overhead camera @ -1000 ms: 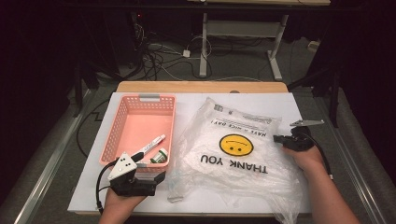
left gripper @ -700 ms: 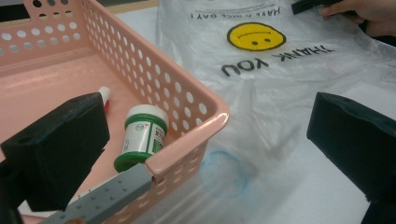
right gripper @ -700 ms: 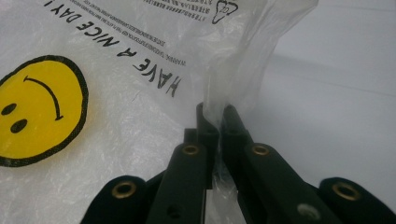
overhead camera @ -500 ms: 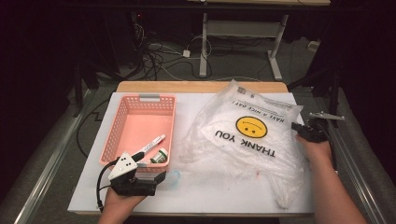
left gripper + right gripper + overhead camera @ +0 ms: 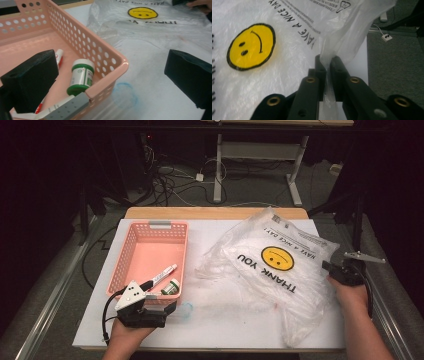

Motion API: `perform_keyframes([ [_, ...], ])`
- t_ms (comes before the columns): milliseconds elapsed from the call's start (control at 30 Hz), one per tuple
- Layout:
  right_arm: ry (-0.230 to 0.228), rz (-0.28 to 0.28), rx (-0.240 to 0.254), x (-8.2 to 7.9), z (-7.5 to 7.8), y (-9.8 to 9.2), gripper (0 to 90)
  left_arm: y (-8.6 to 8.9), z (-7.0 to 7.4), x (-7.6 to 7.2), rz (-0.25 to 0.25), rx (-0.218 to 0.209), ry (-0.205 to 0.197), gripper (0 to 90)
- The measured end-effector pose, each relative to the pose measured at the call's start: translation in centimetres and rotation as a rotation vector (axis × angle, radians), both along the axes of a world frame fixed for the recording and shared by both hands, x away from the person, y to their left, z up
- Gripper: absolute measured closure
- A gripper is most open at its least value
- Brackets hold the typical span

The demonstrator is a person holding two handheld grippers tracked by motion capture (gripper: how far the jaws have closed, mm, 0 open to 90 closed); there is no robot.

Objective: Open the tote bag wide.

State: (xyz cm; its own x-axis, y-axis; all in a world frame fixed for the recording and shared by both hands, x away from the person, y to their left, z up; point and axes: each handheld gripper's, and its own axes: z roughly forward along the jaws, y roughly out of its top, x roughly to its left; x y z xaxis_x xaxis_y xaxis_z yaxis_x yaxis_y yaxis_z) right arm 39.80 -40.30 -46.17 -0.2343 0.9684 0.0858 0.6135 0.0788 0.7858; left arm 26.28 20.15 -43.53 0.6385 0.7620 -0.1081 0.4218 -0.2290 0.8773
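A clear plastic bag [image 5: 270, 270] printed with a yellow smiley and "THANK YOU" lies across the right half of the white table. My right gripper [image 5: 330, 267] is shut on its right edge; in the right gripper view a fold of the bag [image 5: 287, 37] runs pinched between the jaws [image 5: 326, 61]. A pink basket [image 5: 150, 250] at the left holds a marker [image 5: 162, 275] and a small green-lidded jar [image 5: 171, 286]. My left gripper [image 5: 167, 309] rests at the basket's near corner, open, its jaws [image 5: 111, 75] spread either side of the basket rim [image 5: 110, 52] and the jar [image 5: 81, 76].
A faint blue ring [image 5: 125, 93] marks the table beside the basket's near corner. The white board [image 5: 210, 325] ends close to both hands at the front. The right gripper sits at the table's right edge, with dark floor, cables and table legs beyond.
My right gripper has moved right and slightly up, dragging the bag with it so the bag has slid and swung toward the right edge. The left gripper has stayed put.
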Motion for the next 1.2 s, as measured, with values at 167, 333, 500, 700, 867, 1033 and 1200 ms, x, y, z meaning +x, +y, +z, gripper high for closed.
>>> perform_keyframes([
  [167,-0.021,0.018,0.0,-2.7,0.1,0.0,65.1,-0.1,0.1,0.0,-0.002,0.031,-0.014,0.0],
  [333,-0.109,0.056,-0.017,-6.1,1.6,-0.2,47.2,0.7,-0.1,0.2,0.009,-0.007,0.004,0.0],
  [500,-0.138,0.14,-0.005,-8.4,2.0,1.1,30.2,1.2,-0.9,0.8,0.023,-0.037,0.039,0.0],
  [700,-0.167,0.196,-0.013,-9.4,2.6,4.2,9.2,1.2,-0.9,0.8,0.025,-0.034,0.047,0.0],
  [867,-0.166,0.222,-0.003,-9.6,2.9,6.2,0.1,1.5,-0.9,0.8,0.031,-0.045,0.046,0.0],
  [1033,-0.16,0.27,0.024,-9.1,3.1,8.6,0.0,1.6,-0.9,0.9,0.046,-0.033,0.055,0.0],
  [1200,-0.191,0.316,0.016,-9.2,2.9,10.5,0.1,1.8,-0.7,0.9,0.046,0.004,0.047,0.0],
])
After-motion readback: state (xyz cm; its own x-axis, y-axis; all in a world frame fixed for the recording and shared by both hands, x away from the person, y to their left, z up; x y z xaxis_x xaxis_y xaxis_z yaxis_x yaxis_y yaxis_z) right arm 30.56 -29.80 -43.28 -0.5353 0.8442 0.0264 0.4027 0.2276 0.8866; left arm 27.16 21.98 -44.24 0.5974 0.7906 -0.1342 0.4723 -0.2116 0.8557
